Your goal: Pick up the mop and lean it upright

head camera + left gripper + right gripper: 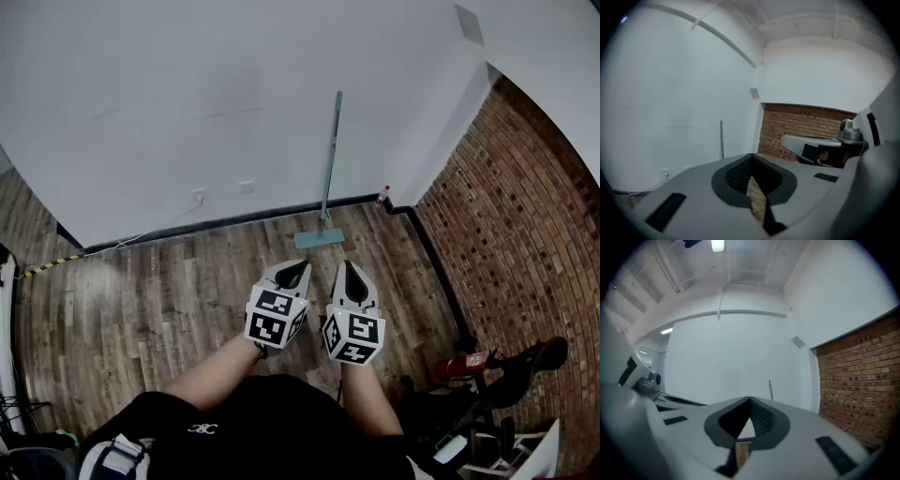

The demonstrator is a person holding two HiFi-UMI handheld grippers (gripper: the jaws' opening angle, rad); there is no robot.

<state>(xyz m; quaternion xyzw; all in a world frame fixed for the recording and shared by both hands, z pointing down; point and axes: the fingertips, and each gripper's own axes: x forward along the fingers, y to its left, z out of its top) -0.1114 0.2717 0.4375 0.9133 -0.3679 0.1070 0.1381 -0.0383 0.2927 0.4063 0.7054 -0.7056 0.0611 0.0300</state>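
Observation:
The mop (pixel 329 159) stands upright against the white wall, its teal handle rising from a flat teal head (pixel 319 238) on the wood floor. Its handle shows as a thin dark line in the left gripper view (pixel 722 139) and in the right gripper view (pixel 771 390). My left gripper (pixel 298 270) and right gripper (pixel 352 272) hang side by side in front of me, well short of the mop. Both are shut and hold nothing; the jaws meet at the tips in each gripper view (pixel 751 158) (pixel 750 401).
A brick wall (pixel 525 234) runs along the right. A small red and white bottle (pixel 382 194) stands in the corner by the skirting. Dark equipment with a red part (pixel 469 366) sits at the lower right. A cable and a striped strip (pixel 56 262) lie at the left.

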